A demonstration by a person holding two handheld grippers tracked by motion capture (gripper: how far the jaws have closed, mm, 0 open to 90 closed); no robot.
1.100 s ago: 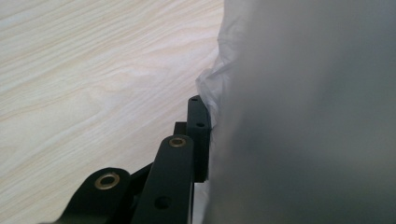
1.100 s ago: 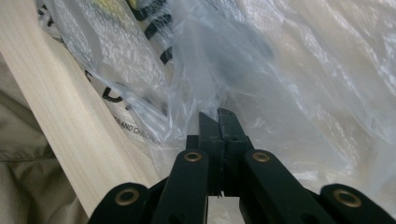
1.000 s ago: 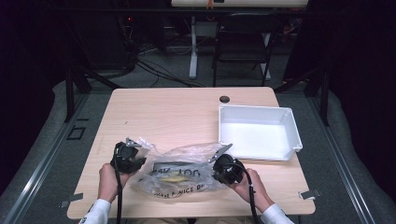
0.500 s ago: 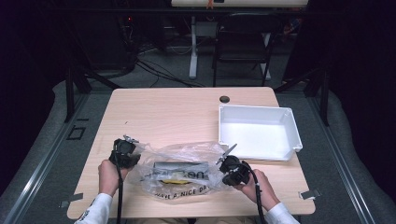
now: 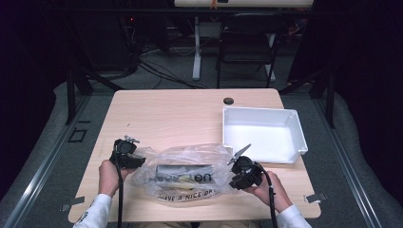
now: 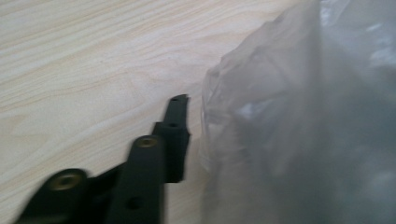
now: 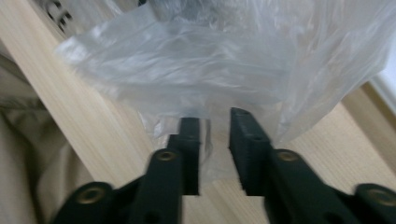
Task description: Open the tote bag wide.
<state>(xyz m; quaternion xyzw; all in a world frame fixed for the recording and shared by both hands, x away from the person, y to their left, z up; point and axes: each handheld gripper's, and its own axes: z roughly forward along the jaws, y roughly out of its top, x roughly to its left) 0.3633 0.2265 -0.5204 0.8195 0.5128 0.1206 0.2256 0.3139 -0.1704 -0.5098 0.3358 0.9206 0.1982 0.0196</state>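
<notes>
Both my tongs just opening | left tongs point(image 5: 140, 161), right tongs point(image 7: 214, 122) spread at bag point(image 5: 185, 173) ends, film between right jaws | regrip gently, level

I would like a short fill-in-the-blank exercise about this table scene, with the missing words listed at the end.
1. The clear plastic bag lies on the wooden ____.
2. The tray beside the bag is ____ in colour.
3. In the high view, the bag lies between the left gripper and the ____ gripper.
4. Printed on the bag, one can read "HAVE A ____ DAY".

Missing words: table; white; right; NICE
</notes>
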